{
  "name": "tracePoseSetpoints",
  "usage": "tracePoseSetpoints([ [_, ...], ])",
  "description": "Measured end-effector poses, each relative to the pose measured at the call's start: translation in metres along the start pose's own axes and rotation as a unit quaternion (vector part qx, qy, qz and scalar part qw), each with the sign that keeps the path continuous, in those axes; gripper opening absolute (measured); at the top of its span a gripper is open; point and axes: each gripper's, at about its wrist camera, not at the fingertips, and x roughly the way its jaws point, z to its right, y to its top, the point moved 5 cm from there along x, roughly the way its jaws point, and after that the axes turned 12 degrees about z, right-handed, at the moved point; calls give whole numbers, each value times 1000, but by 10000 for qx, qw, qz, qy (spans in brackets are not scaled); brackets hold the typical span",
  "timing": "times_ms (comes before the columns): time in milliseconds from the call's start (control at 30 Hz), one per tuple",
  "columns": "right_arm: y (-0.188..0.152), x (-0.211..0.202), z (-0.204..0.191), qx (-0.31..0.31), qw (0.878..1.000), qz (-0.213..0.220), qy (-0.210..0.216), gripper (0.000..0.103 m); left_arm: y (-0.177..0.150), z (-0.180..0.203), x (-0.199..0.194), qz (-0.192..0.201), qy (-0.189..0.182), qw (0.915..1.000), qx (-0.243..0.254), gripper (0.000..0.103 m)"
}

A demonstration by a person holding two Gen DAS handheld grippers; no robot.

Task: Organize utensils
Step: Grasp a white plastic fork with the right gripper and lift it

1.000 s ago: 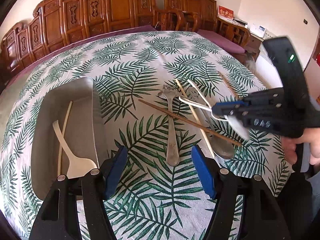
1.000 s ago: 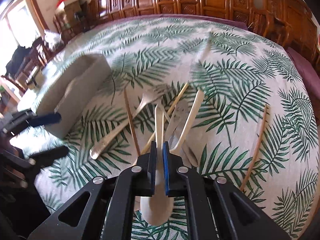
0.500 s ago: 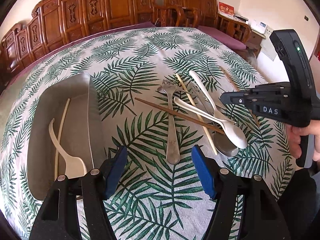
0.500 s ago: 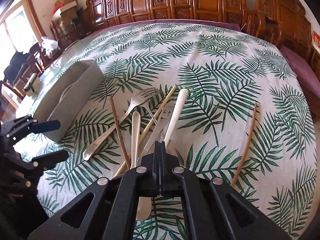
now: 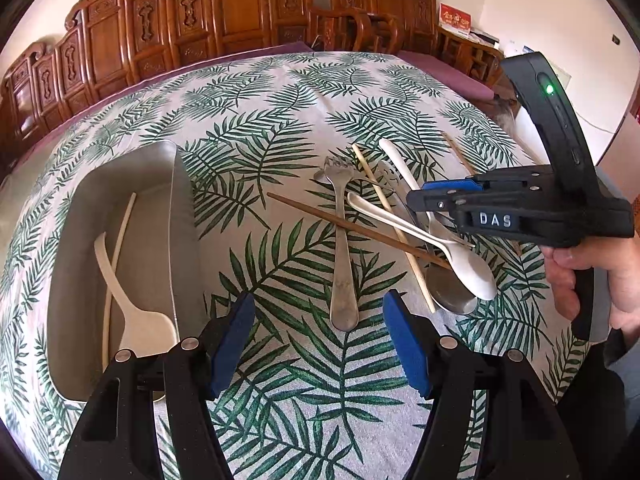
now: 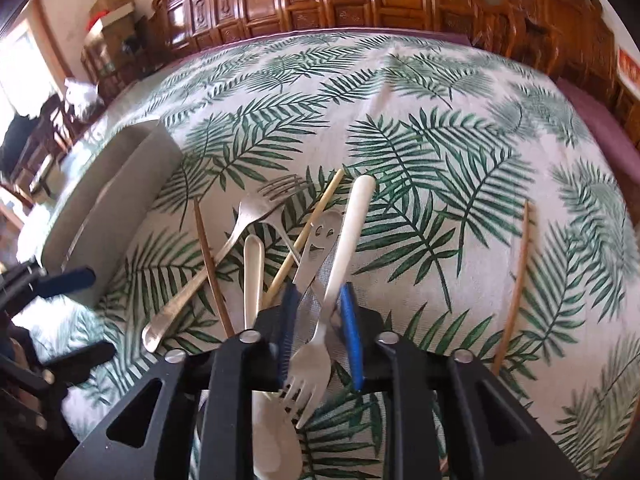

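Note:
A pile of utensils lies on the leaf-print cloth: a metal fork (image 5: 342,248), a brown chopstick (image 5: 352,228), a cream chopstick (image 5: 392,224), a white spoon (image 5: 452,252) and a metal spoon (image 5: 448,296). My right gripper (image 6: 319,326) hovers low over the pile with its jaws opening. The neck of a white-handled fork (image 6: 348,236) lies between its pads, and they do not press on it. My left gripper (image 5: 320,340) stands open and empty just short of the metal fork's handle. A grey tray (image 5: 172,200) to its left holds a white utensil and a cream chopstick.
Another brown chopstick (image 6: 518,280) lies alone to the right of the pile. A hand (image 5: 592,280) holds the right gripper (image 5: 416,200) at the table's right side. Carved wooden chairs (image 5: 240,12) ring the far edge of the round table.
One second ago the right gripper held the white spoon raised. It laid the spoon on the pile, shut empty, shifted over and now parts its jaws around the white-handled fork. The left gripper stayed still.

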Motion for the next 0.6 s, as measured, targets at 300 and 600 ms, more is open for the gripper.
tracePoseSetpoints([
  [300, 9, -21, 15, 334, 9989, 322, 89, 4, -1, 7, 20, -225, -27, 9997, -114, 58],
  [600, 14, -29, 33, 484, 9972, 565, -21, 0, 6, 20, 45, -382, 57, 9992, -64, 43],
])
